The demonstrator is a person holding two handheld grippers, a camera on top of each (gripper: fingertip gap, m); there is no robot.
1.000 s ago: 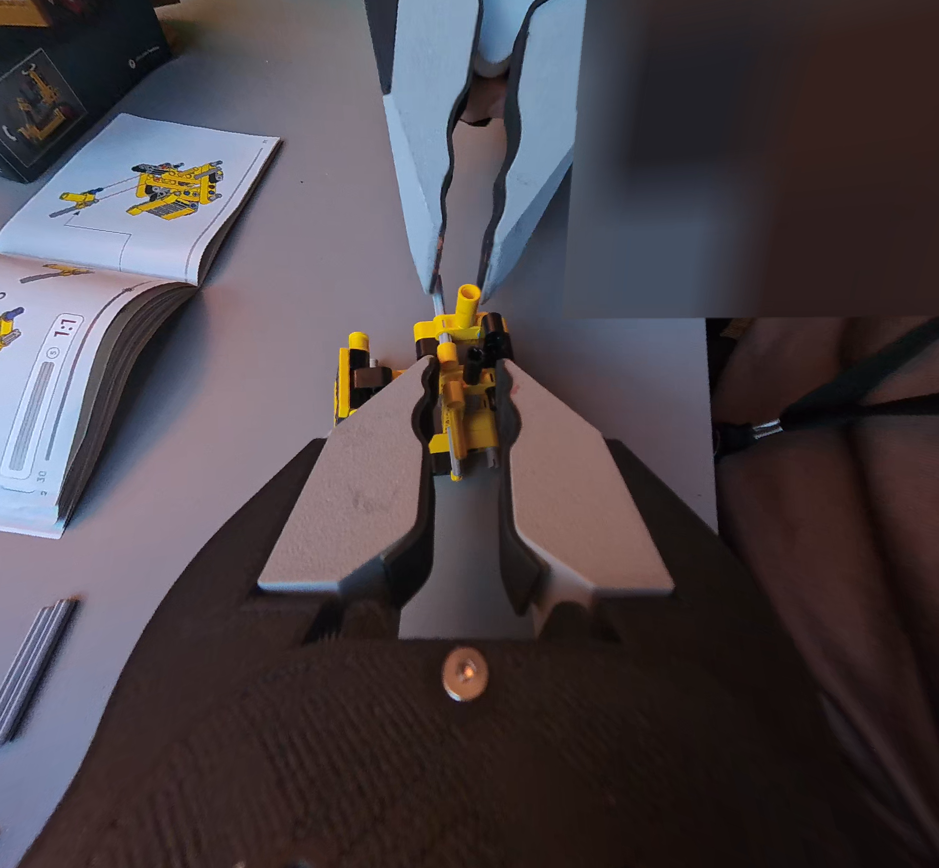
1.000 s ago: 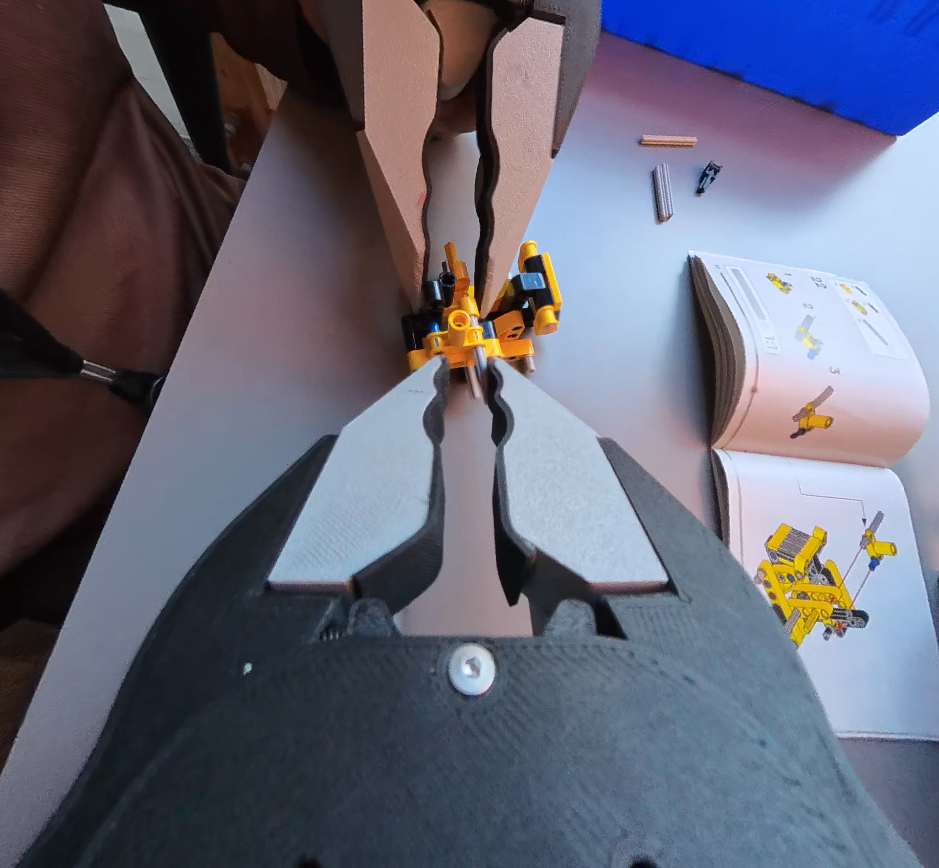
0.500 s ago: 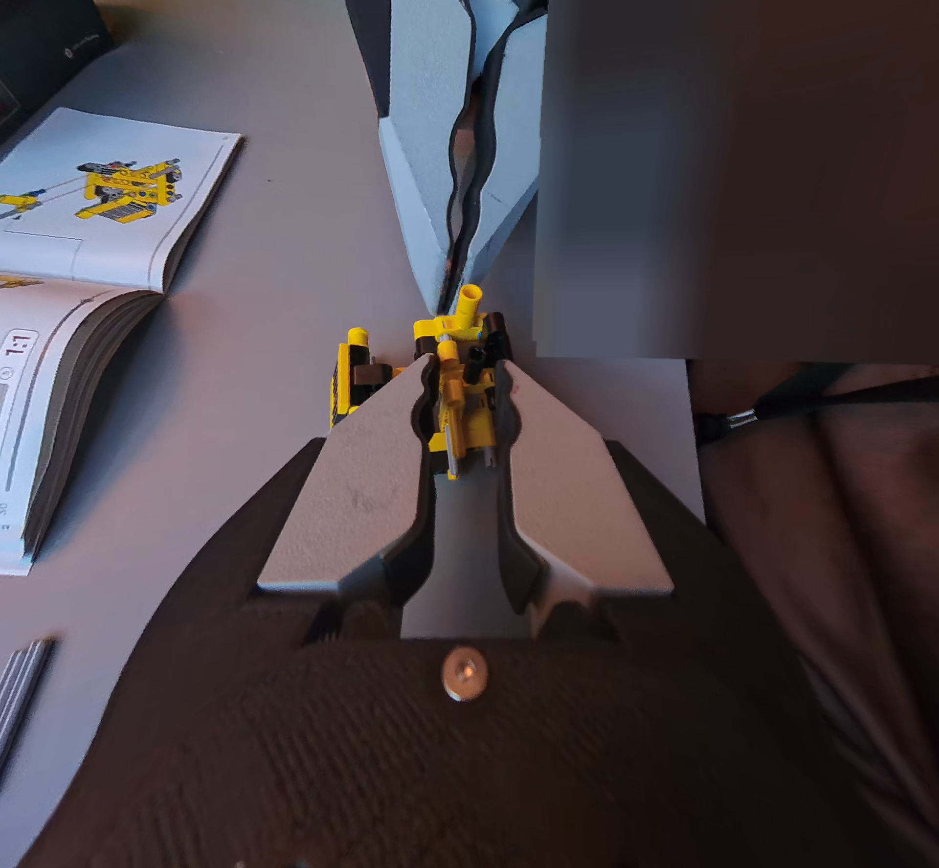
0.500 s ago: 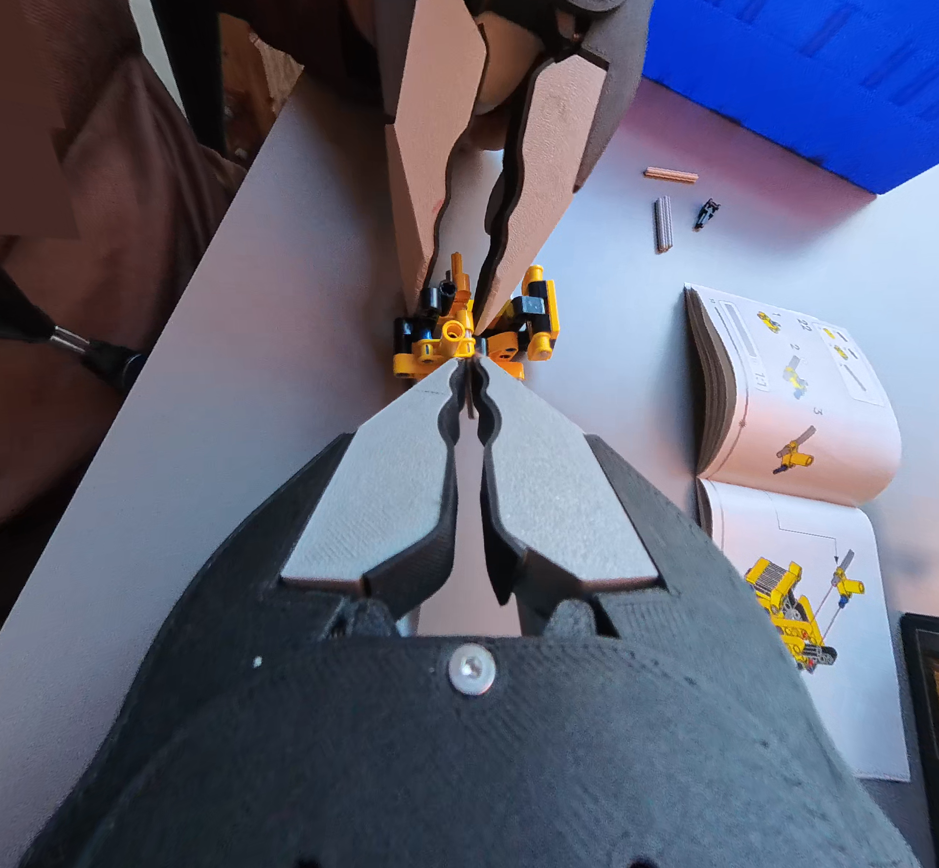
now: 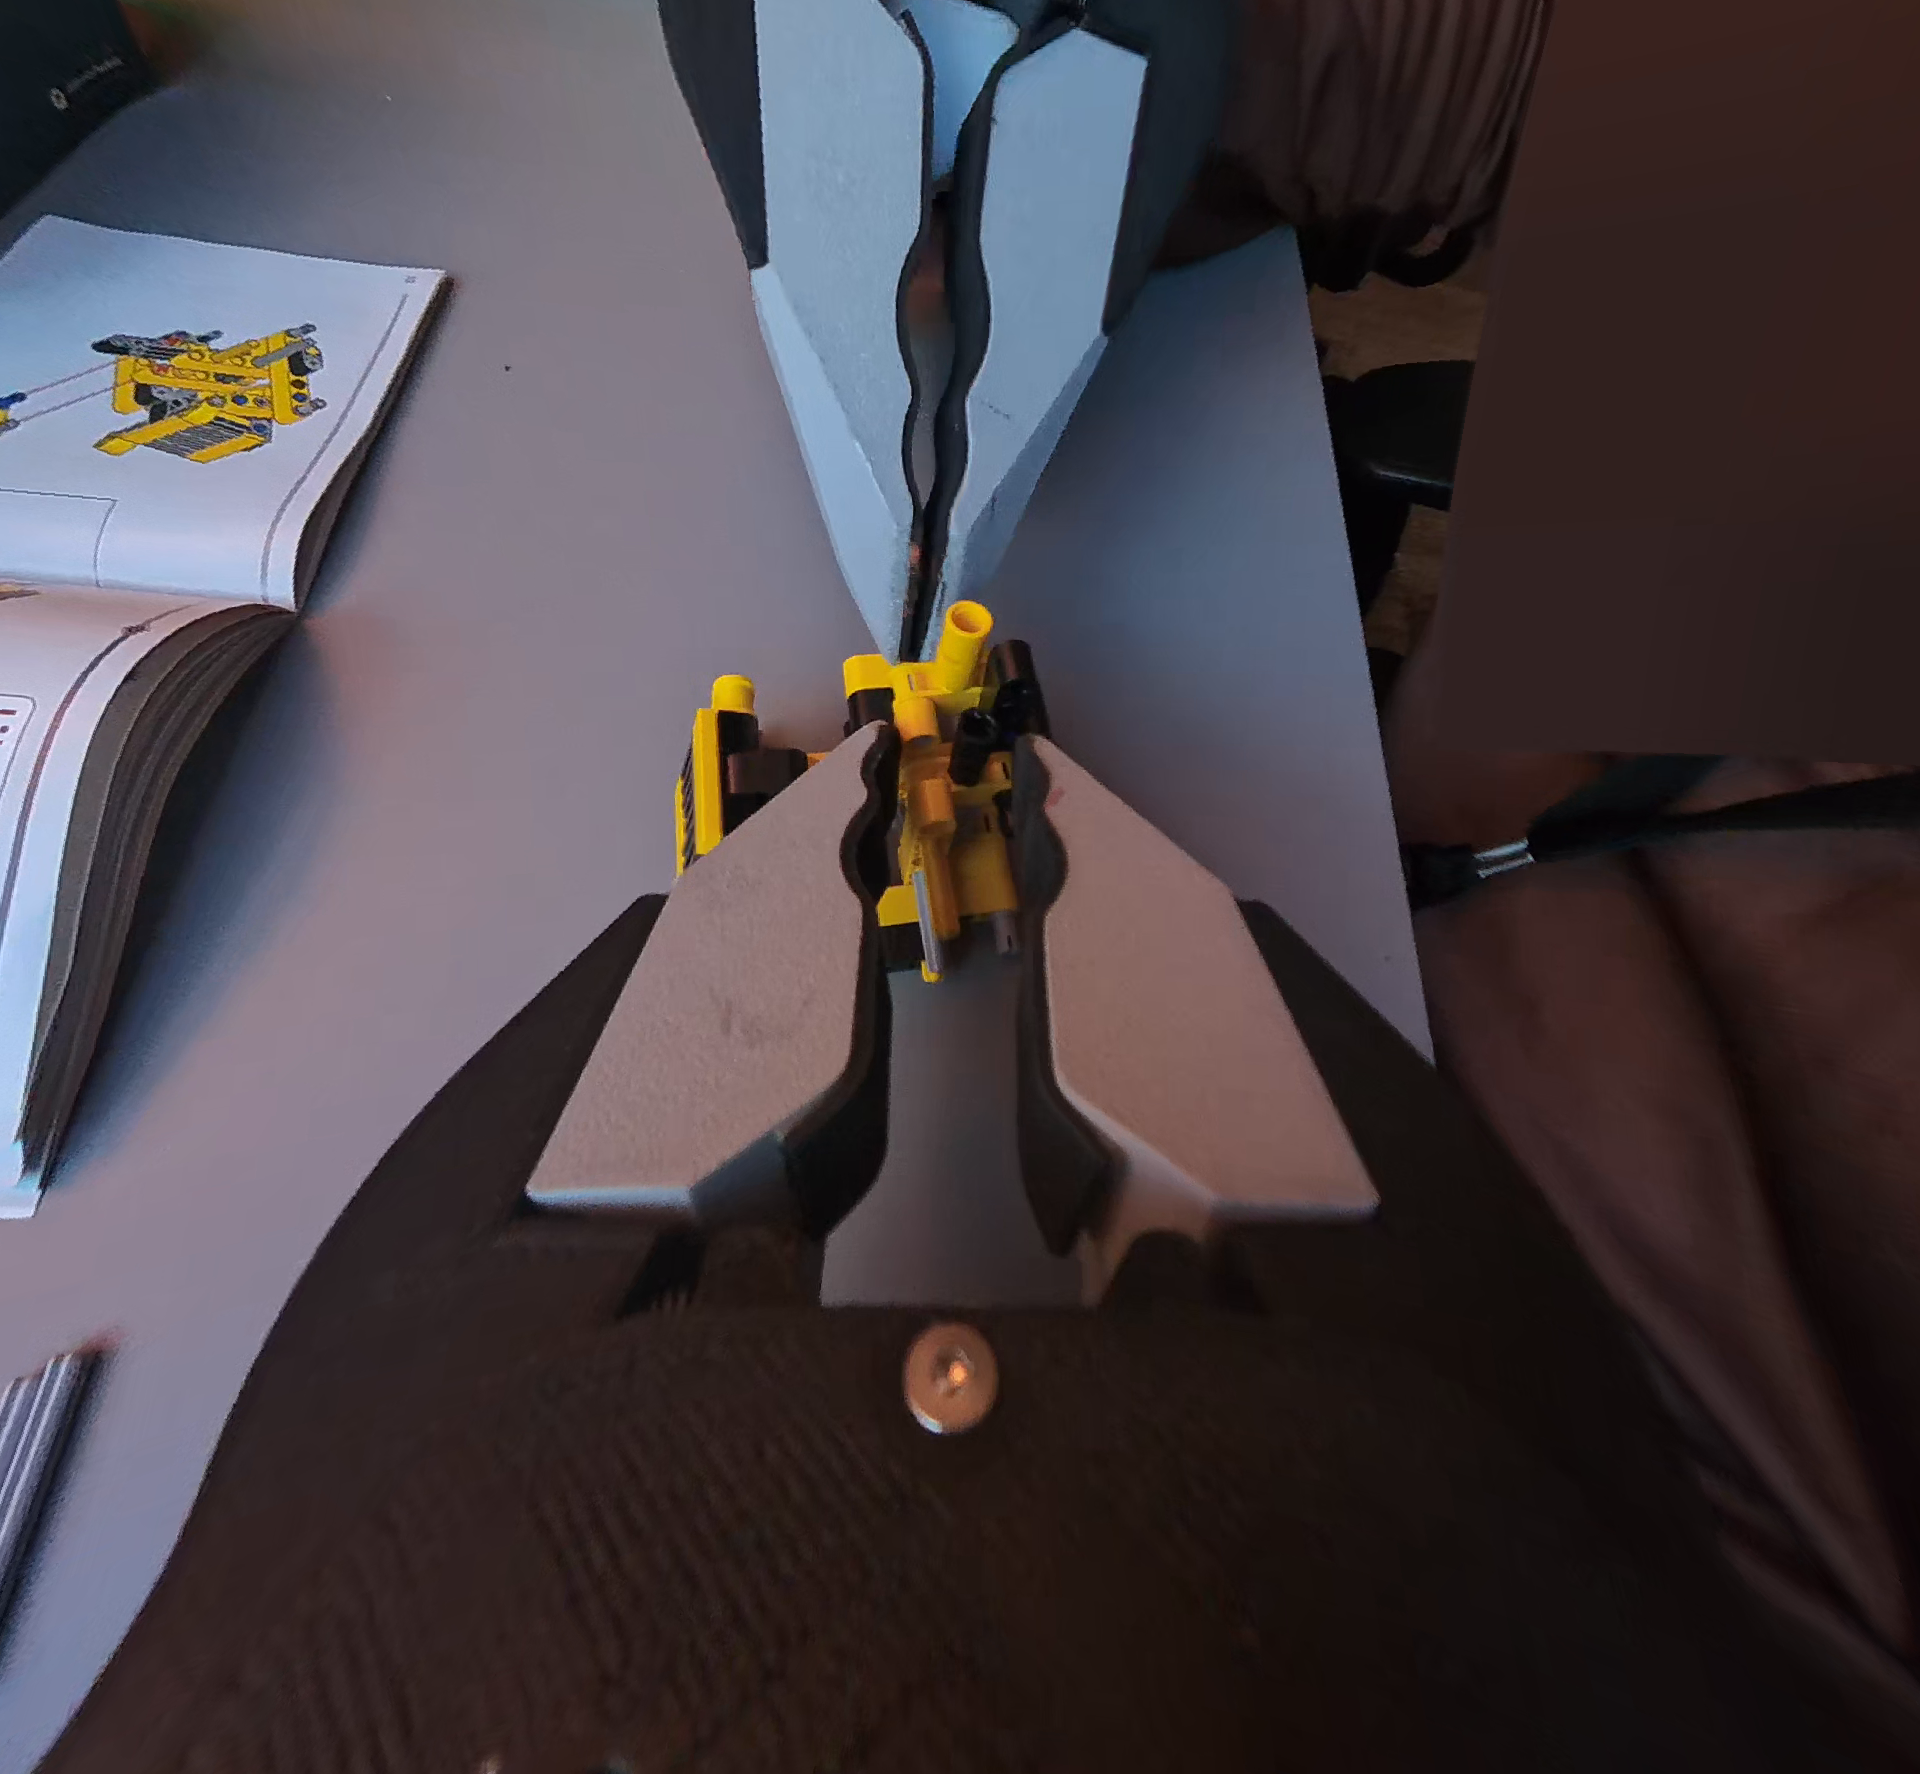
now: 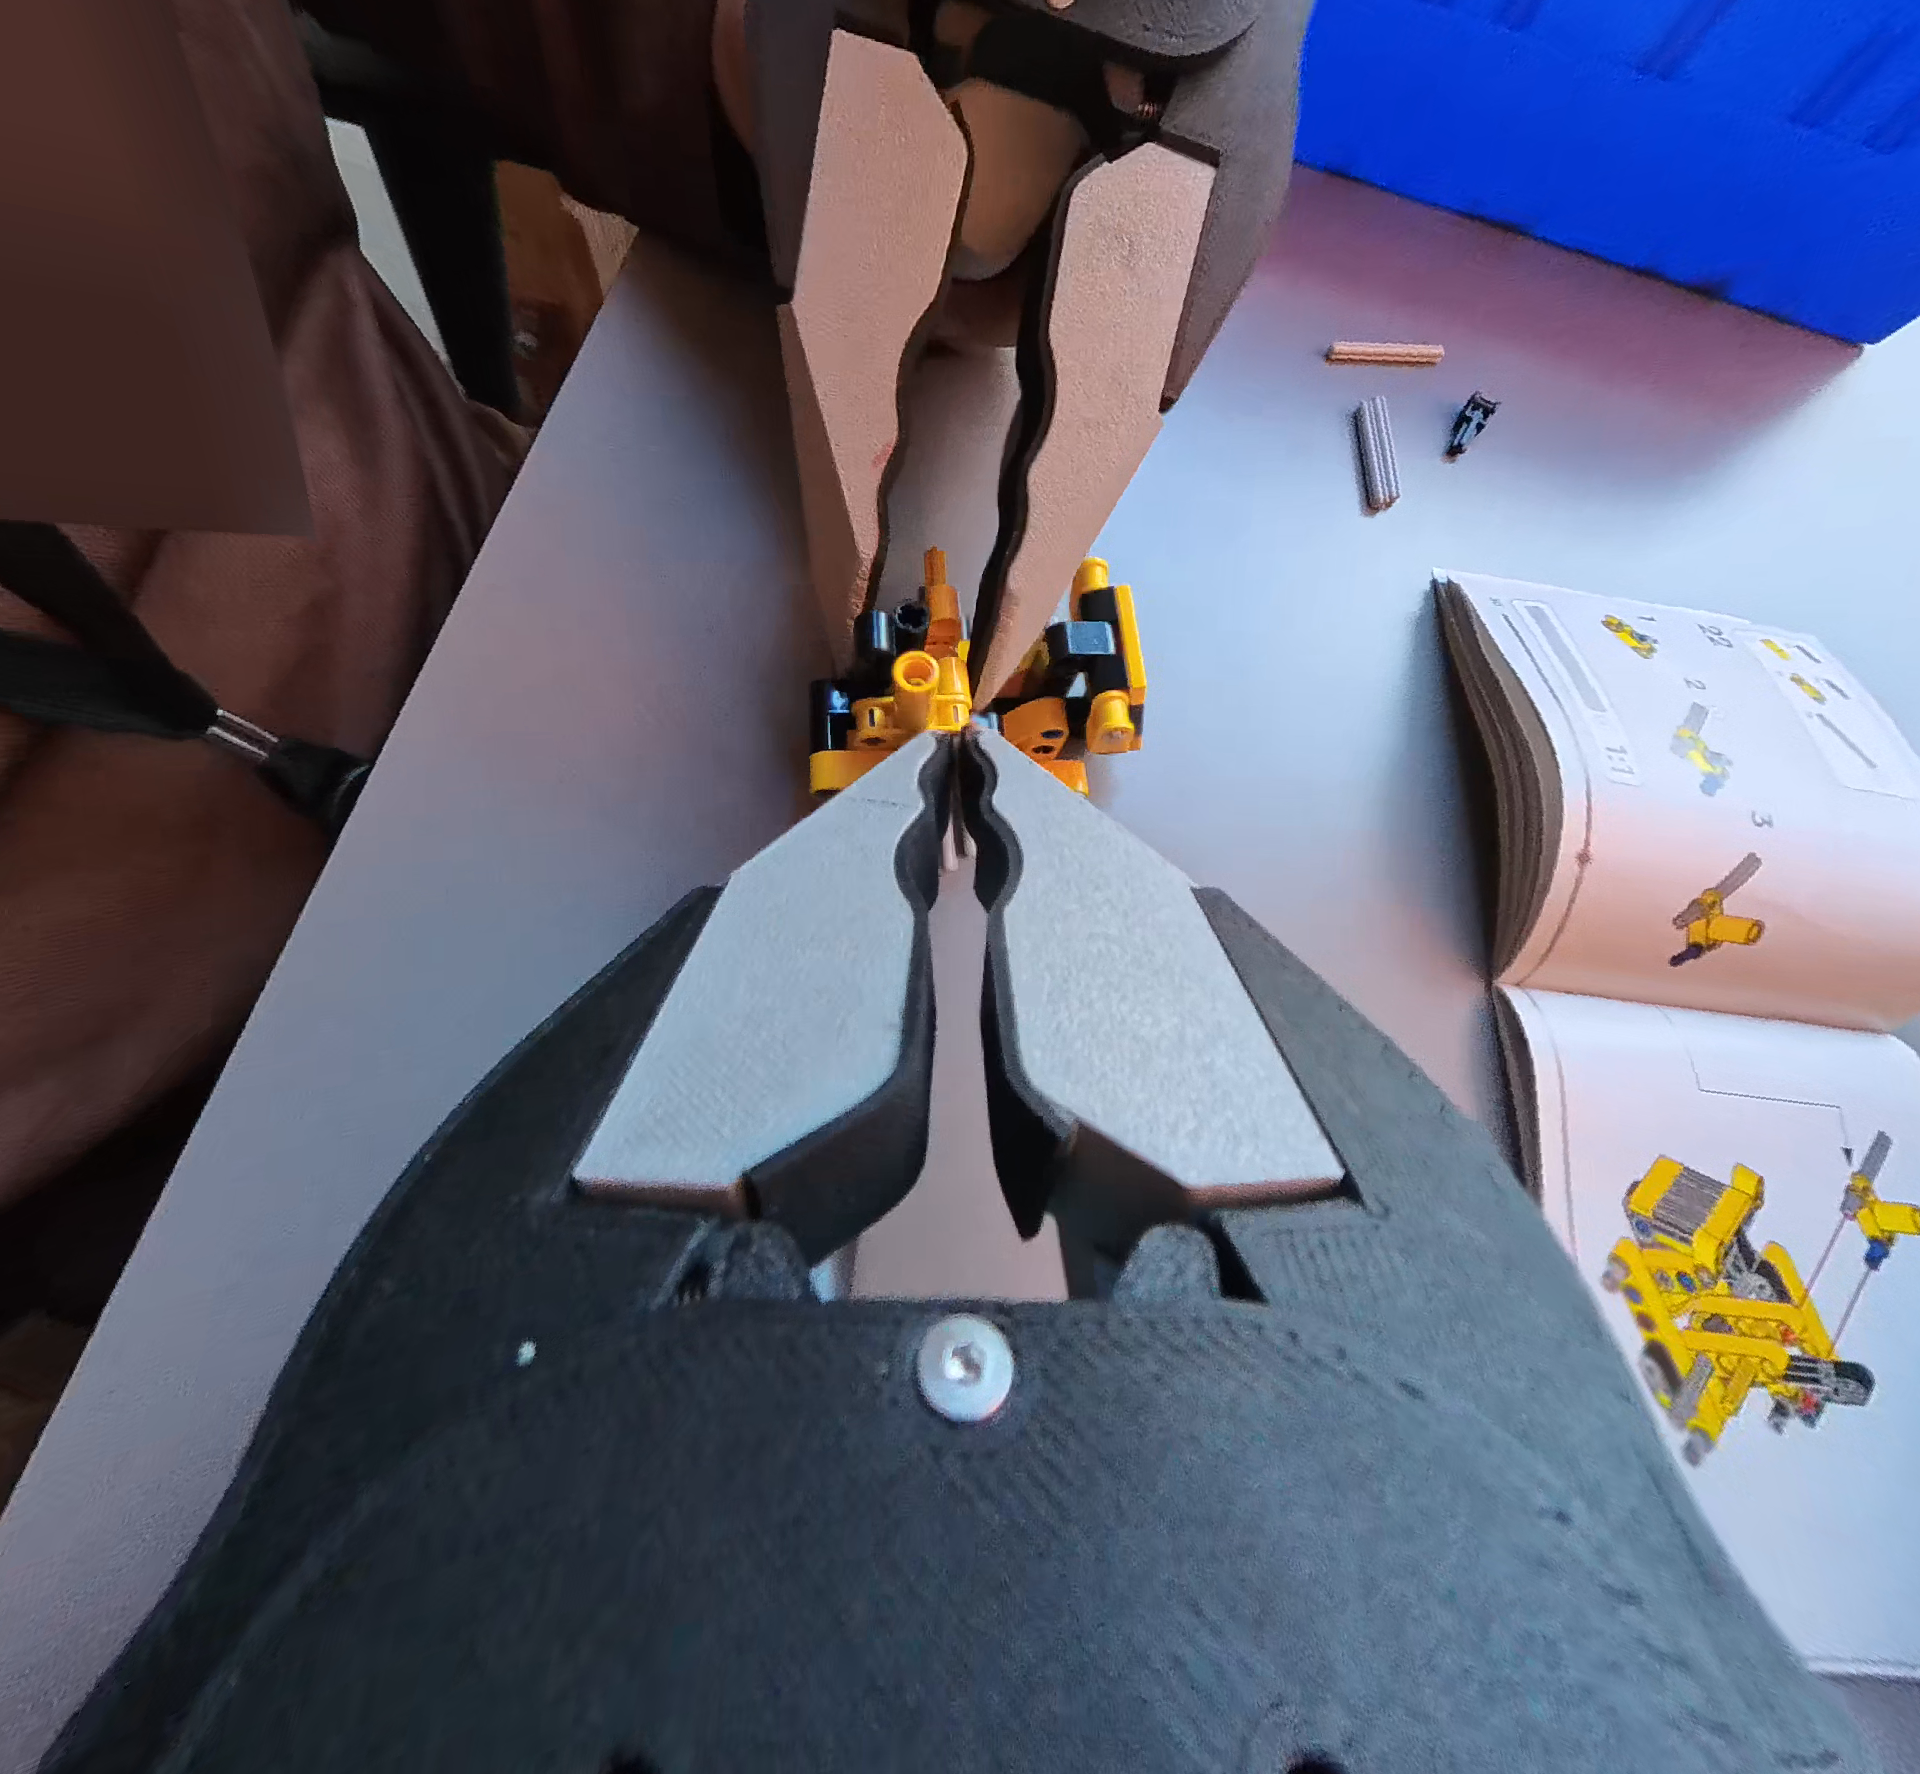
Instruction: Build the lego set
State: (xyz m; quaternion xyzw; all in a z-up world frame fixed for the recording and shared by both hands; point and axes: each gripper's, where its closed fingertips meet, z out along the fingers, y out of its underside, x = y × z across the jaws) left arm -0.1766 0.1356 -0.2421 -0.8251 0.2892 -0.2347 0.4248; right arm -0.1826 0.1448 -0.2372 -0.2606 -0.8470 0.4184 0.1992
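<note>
A small yellow and black lego model (image 5: 951,831) stands on the grey table (image 5: 540,498) near the edge on the person's side. My left gripper (image 5: 956,748) is shut on the model's body, with a finger on each side. My right gripper (image 6: 961,742) faces it from the other side and is shut on a thin grey axle (image 6: 954,841) whose far end meets the model (image 6: 904,696). In the left wrist view the right gripper (image 5: 914,633) touches the model's top end with its tips. In the right wrist view the left gripper (image 6: 925,644) reaches down onto the model.
An open instruction booklet (image 5: 156,581) (image 6: 1714,841) lies beside the model. Loose axles (image 6: 1377,451) and a black pin (image 6: 1470,423) lie near a blue bin (image 6: 1610,62). More grey axles (image 5: 31,1454) and a dark box (image 5: 52,62) are at the left. The person's lap (image 5: 1662,1205) is past the table edge. The grippers are tip to tip, or close to it.
My right gripper has closed tighter on the grey axle and moved in against the model. My left gripper keeps its hold on the model.
</note>
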